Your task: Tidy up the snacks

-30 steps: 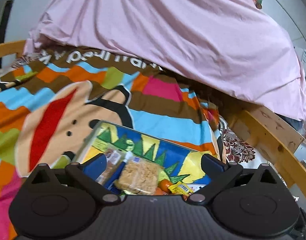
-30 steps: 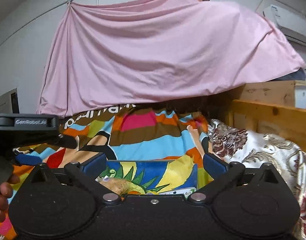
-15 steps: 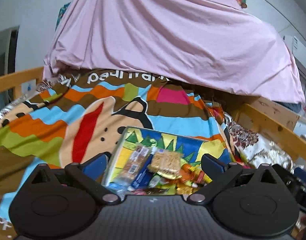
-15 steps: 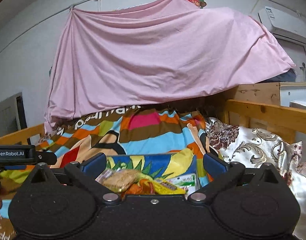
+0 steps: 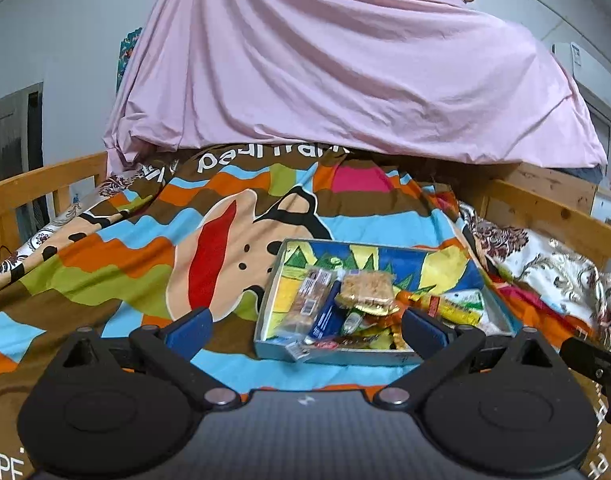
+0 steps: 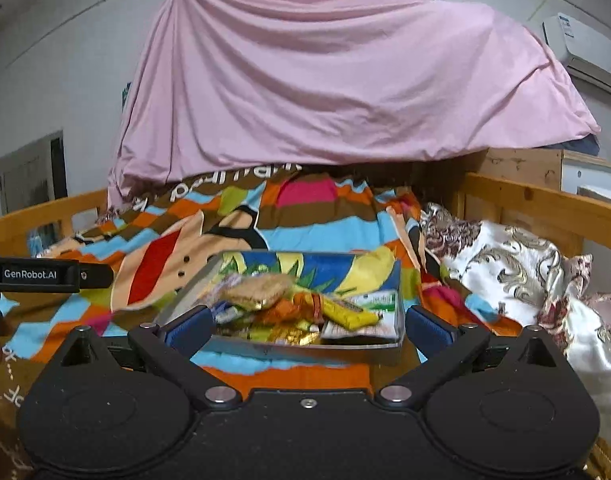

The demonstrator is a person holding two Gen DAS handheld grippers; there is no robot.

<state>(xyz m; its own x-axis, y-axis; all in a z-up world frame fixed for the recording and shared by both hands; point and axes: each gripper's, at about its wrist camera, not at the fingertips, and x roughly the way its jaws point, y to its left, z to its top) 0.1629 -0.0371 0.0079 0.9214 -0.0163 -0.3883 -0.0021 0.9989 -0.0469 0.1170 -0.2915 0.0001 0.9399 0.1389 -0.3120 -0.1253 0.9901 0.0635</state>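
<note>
A shallow tray [image 5: 337, 354] with a bright blue, yellow and green print lies on the bed, also in the right wrist view [image 6: 305, 346]. It holds several wrapped snacks: a clear-wrapped rice cake [image 5: 367, 288] [image 6: 257, 289], a blue bar [image 5: 325, 318], a yellow bar [image 6: 345, 312] and a white-green packet [image 6: 375, 310]. My left gripper [image 5: 305, 326] is open and empty, just short of the tray's near left. My right gripper [image 6: 305, 326] is open and empty, centred before the tray's near rim.
A striped cartoon blanket [image 5: 185, 248] covers the bed. A pink sheet [image 5: 345, 72] hangs behind it. Wooden rails [image 5: 545, 212] run along both sides. A floral cushion [image 6: 505, 264] lies to the right of the tray.
Both grippers have pulled back and risen from the tray, so the whole tray and more of the blanket now show. Both stay open and empty.
</note>
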